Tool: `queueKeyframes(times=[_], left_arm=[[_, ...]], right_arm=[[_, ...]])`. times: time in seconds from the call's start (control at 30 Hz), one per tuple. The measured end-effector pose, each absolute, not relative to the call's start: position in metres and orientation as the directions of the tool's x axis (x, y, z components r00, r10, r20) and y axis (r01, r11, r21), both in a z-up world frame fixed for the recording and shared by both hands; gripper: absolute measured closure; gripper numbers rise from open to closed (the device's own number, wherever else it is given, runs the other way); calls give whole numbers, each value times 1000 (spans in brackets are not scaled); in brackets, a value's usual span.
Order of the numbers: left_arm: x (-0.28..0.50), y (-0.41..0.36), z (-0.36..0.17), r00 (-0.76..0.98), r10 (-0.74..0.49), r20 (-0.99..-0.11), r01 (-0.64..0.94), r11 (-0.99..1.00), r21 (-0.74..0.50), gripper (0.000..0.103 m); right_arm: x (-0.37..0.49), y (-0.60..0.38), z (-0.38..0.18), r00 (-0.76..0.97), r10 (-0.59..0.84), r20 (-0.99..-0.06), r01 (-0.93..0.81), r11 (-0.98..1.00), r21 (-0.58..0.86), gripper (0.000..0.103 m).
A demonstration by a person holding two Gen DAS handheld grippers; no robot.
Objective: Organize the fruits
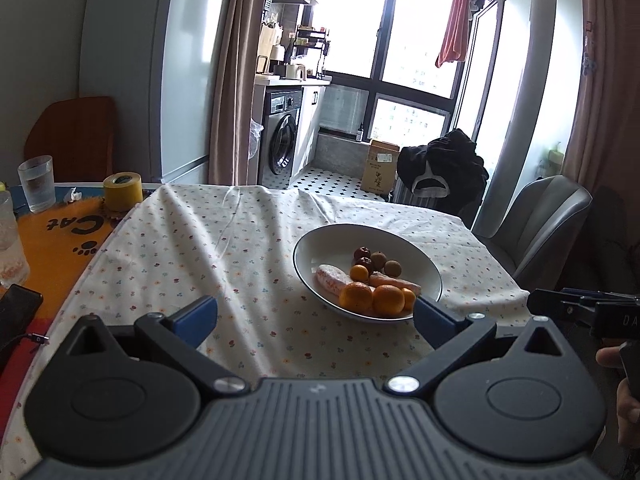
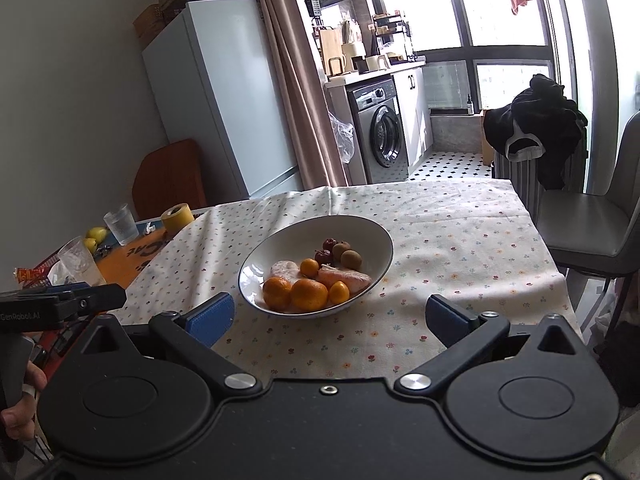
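Note:
A white bowl (image 1: 404, 258) (image 2: 368, 236) with a dark rim sits on the flowered tablecloth (image 1: 208, 248) (image 2: 448, 240). It holds several oranges (image 1: 356, 296) (image 2: 309, 294), two brown round fruits (image 1: 378, 259) (image 2: 351, 259), two dark red fruits (image 1: 362, 252) (image 2: 323, 256) and pink pieces (image 1: 330, 279) (image 2: 348, 278). My left gripper (image 1: 314, 316) hangs open in front of the bowl, its right finger by the near rim. My right gripper (image 2: 330, 316) is open too, just short of the bowl, nothing between its blue pads.
Left of the cloth, an orange mat (image 1: 60, 240) carries a roll of yellow tape (image 1: 123, 191) (image 2: 178, 216), drinking glasses (image 1: 37, 182) (image 2: 121, 224) and yellow fruits (image 2: 98, 234). A dark phone (image 1: 16, 312) lies near the left edge. A grey chair (image 1: 536, 224) (image 2: 592, 220) stands at the table's right side.

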State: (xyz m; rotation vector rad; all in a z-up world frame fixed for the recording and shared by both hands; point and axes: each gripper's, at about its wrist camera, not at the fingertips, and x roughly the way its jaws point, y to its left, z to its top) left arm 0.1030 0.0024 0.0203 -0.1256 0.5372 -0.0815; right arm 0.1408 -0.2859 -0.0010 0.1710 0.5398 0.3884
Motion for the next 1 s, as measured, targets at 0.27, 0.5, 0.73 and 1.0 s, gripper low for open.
queueKeyframes(times=[0.27, 0.5, 0.73, 1.0], left_arm=[[80, 11, 20, 866, -105, -489, 40, 989, -142, 0], [57, 11, 20, 864, -118, -490, 67, 990, -121, 0], [40, 9, 24, 867, -112, -485, 72, 992, -101, 0], [33, 6, 23, 868, -92, -488, 64, 995, -73, 0]], right_arm=[[118, -290, 1, 783, 412, -466, -330, 910, 250, 0], [98, -287, 9, 769, 441, -462, -362, 897, 254, 0], [81, -287, 12, 761, 448, -469, -376, 894, 243, 0], [74, -286, 14, 766, 447, -461, -384, 894, 230, 0]])
